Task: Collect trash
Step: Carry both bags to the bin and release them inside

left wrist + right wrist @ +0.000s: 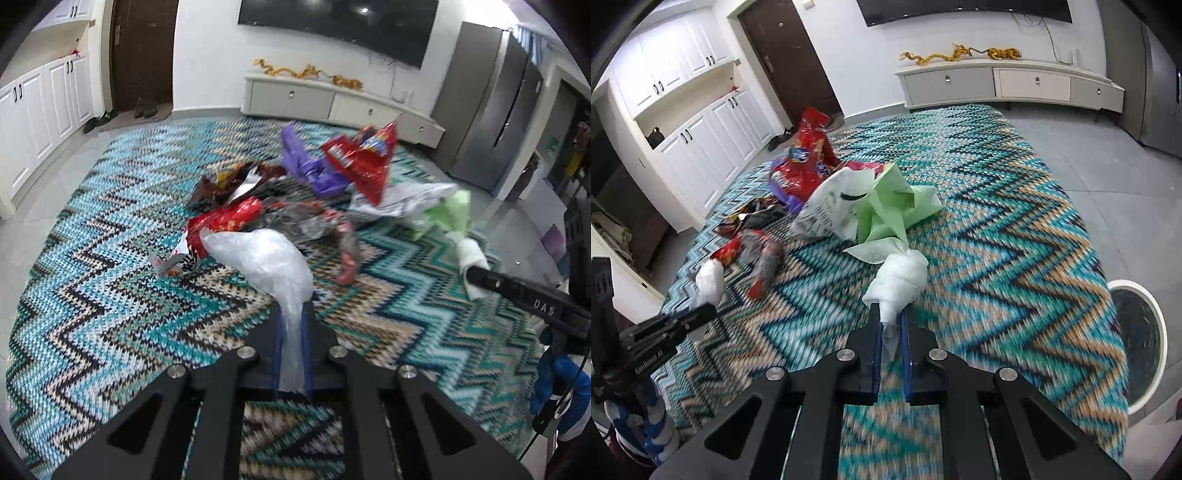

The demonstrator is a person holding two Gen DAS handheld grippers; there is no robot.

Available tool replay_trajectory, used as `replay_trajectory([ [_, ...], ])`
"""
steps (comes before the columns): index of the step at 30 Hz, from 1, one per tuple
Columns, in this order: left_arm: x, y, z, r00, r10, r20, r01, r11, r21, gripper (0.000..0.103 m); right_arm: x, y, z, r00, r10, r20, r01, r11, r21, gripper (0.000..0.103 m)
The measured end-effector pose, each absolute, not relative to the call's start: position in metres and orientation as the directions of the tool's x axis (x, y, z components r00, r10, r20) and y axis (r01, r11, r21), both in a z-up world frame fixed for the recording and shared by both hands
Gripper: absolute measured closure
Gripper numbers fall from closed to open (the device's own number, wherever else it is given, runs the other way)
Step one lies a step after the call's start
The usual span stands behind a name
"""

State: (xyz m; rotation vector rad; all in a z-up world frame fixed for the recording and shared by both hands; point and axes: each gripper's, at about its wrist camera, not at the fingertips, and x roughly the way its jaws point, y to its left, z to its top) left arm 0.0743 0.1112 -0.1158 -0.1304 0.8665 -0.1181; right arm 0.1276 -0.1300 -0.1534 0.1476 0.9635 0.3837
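My left gripper (292, 314) is shut on a clear plastic bag (266, 262) and holds it above the zigzag carpet (110, 240). My right gripper (891, 317) is shut on a crumpled white tissue (901, 277); it also shows in the left wrist view (471, 258) at the right. Loose trash lies on the carpet: red snack wrappers (364, 162), a purple bag (314, 170), a white printed bag (827, 210), a green paper sheet (894, 206), a brown wrapper (229, 181).
A round white-rimmed bin (1141, 321) stands on the floor off the carpet's right edge. A low TV cabinet (1008, 83) runs along the far wall. White cupboards (701, 147) and a brown door (790, 59) stand at the left. A fridge (491, 107) stands at the right.
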Motion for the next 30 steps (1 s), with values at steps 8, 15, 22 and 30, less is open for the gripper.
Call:
replay_trajectory([
  [8, 0.031, 0.103, -0.073, 0.696, -0.224, -0.682, 0.133, 0.974, -0.184, 0.096, 0.07, -0.151, -0.113, 0.589, 0.373, -0.717, -0.242, 0.928, 0.284, 0.096],
  [15, 0.038, 0.052, -0.038, 0.706, -0.285, -0.648, 0.26, 0.956, -0.137, 0.096, 0.041, -0.211, -0.083, 0.688, 0.308, -0.657, -0.152, 0.946, 0.285, 0.096],
  [22, 0.069, -0.043, -0.028, 0.649, -0.358, -0.671, 0.422, 0.904, -0.074, 0.096, 0.04, -0.294, -0.089, 0.736, 0.203, -0.646, -0.007, 0.956, 0.293, 0.096],
  [30, 0.128, -0.169, -0.047, 0.518, -0.427, -0.741, 0.572, 0.817, -0.072, 0.096, 0.072, -0.376, -0.14, 0.687, 0.121, -0.717, 0.154, 0.94, 0.305, 0.095],
])
